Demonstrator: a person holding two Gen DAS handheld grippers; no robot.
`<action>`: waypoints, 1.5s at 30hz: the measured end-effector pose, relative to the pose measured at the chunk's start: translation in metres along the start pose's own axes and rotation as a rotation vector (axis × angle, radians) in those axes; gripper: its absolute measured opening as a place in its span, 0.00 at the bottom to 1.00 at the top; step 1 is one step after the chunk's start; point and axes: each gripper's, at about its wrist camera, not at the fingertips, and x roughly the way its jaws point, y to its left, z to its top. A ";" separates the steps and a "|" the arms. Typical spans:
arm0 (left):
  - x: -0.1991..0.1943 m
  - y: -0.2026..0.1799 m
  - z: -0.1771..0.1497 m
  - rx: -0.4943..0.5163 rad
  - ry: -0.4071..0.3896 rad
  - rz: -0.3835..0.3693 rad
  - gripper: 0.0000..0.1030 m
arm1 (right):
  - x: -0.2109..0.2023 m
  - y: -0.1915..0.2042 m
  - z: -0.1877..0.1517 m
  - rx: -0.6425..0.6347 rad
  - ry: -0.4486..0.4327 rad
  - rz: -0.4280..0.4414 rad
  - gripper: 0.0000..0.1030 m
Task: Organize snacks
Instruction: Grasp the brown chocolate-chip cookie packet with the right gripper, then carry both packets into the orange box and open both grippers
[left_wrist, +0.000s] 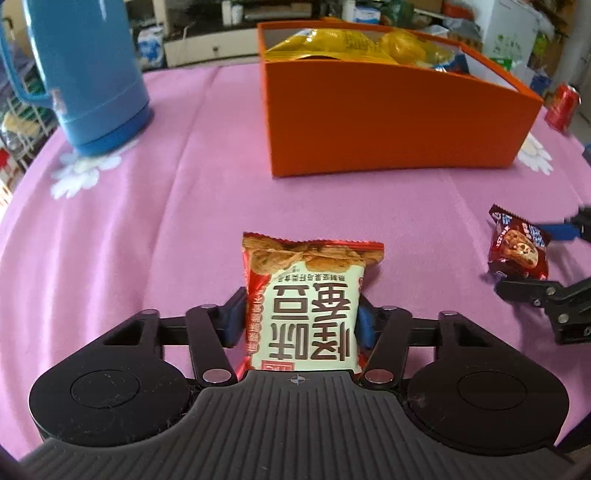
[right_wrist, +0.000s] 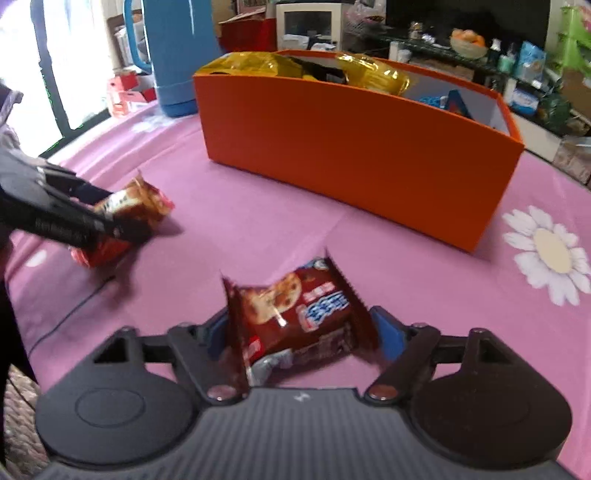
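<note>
My left gripper (left_wrist: 301, 317) is shut on a red-and-cream snack packet (left_wrist: 308, 295), held just above the pink tablecloth; it also shows in the right wrist view (right_wrist: 129, 210). My right gripper (right_wrist: 299, 332) is shut on a brown cookie packet (right_wrist: 295, 317), which also shows at the right edge of the left wrist view (left_wrist: 517, 245). An orange box (left_wrist: 388, 122) stands beyond both grippers, holding yellow snack bags (left_wrist: 351, 42) and blue packets; it also shows in the right wrist view (right_wrist: 354, 155).
A blue thermos jug (left_wrist: 85, 70) stands at the far left of the table. A red can (left_wrist: 563, 107) stands right of the box. The pink tablecloth (left_wrist: 184, 184) has white daisy prints. Shelves and clutter lie beyond the table.
</note>
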 end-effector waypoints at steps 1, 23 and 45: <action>-0.002 0.002 0.000 -0.021 0.004 -0.009 0.26 | -0.002 0.001 0.000 0.019 0.001 -0.009 0.60; -0.052 -0.038 0.161 -0.030 -0.263 -0.104 0.26 | -0.065 -0.062 0.130 0.148 -0.358 -0.156 0.56; 0.027 -0.060 0.205 0.042 -0.274 -0.038 0.56 | 0.016 -0.089 0.150 0.149 -0.274 -0.154 0.78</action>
